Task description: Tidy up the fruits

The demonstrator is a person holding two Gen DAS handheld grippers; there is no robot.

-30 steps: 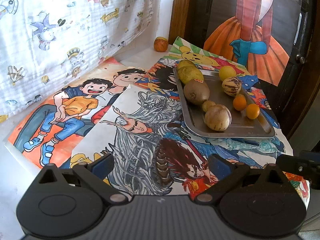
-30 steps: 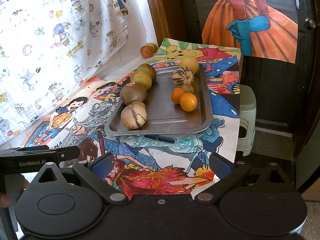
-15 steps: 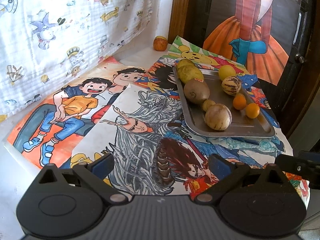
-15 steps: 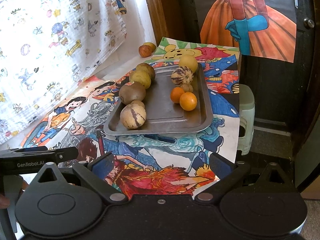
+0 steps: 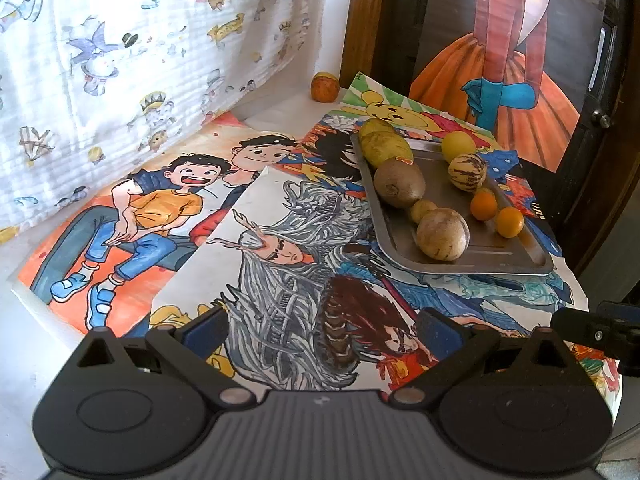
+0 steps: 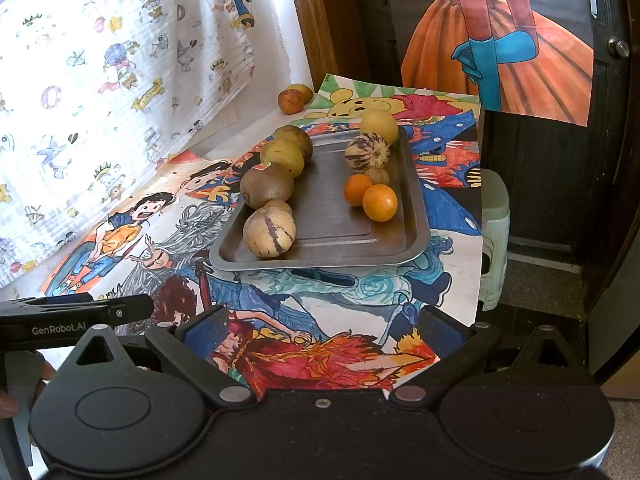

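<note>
With two fruits off the tray at the wall, left gripper and right gripper hover spread and empty, presumably ready to collect them.

I saw the fruits lying in two rows on the metal tray; two more fruits lay apart near the wall.

We are in a home, likely a lived-in family room: a white cartoon-print cloth hangs along the wall, hand-coloured cartoon drawings cover the table, a dark wooden door carries a painted poster of an orange dress, and a small pale green plastic stool stands beside it.
</note>
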